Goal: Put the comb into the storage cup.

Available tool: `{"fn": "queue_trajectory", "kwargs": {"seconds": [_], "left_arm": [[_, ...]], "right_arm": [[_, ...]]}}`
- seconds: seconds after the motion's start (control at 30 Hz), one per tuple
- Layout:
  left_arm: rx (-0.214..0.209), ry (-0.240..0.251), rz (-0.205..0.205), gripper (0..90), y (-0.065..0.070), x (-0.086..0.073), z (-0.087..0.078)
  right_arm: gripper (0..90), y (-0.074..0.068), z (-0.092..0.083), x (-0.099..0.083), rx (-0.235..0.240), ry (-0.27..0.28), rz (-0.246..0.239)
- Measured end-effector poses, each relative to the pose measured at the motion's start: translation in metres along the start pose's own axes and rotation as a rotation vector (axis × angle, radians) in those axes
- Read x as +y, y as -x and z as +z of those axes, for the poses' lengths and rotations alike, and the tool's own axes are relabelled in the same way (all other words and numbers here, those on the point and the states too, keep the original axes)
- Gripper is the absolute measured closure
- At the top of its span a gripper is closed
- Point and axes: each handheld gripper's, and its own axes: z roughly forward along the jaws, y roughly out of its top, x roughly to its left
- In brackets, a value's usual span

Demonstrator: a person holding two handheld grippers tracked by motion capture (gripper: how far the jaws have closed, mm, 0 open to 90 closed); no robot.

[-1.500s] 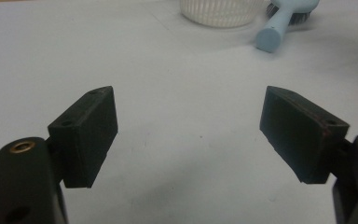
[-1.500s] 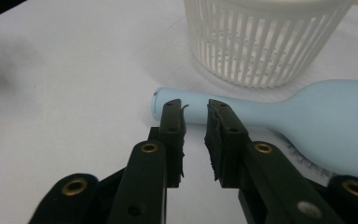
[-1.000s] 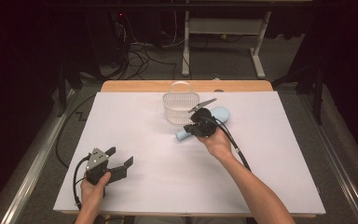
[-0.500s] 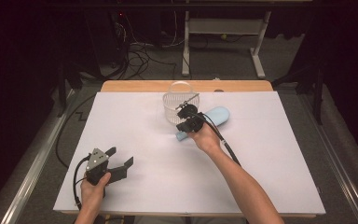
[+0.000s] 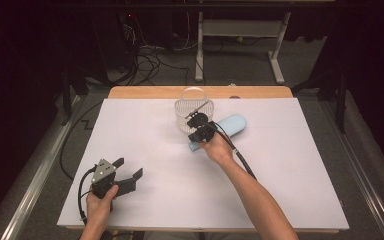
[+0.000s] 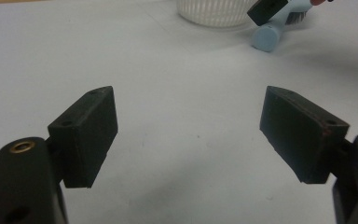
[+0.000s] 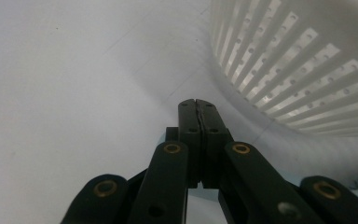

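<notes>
The left claw (image 5: 125, 176) rests low at the near left of the worktop (image 5: 290, 165), jaws spread wide and empty, apparently parked out of the way. The right claw (image 5: 198, 121) is clenched, its jaws pressed together on nothing visible, and hangs just beside the white basket (image 5: 187, 105) at the far centre. A thin grey item (image 5: 200, 108) leans inside the basket; what it is cannot be told. A pale blue brush (image 5: 230, 125) lies just beside the basket, partly under the right hand (image 5: 217, 150). Compared with a second ago, the right claw has shifted left, from over the brush toward the basket wall. The left has not moved.
</notes>
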Motion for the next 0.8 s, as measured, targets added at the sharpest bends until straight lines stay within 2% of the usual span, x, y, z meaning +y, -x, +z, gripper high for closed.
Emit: {"fn": "queue_trajectory", "kwargs": {"seconds": [0.17, 0.8], "left_arm": [[-0.015, -0.003, -0.007, 19.7, 0.002, -0.002, -0.003], [-0.008, -0.003, -0.007, 19.7, 0.002, -0.002, -0.003]], "right_arm": [[90.0, 0.002, -0.003, -0.003, -0.011, -0.022, -0.014], [90.0, 0.009, -0.016, -0.021, -0.021, -0.029, -0.011]]}}
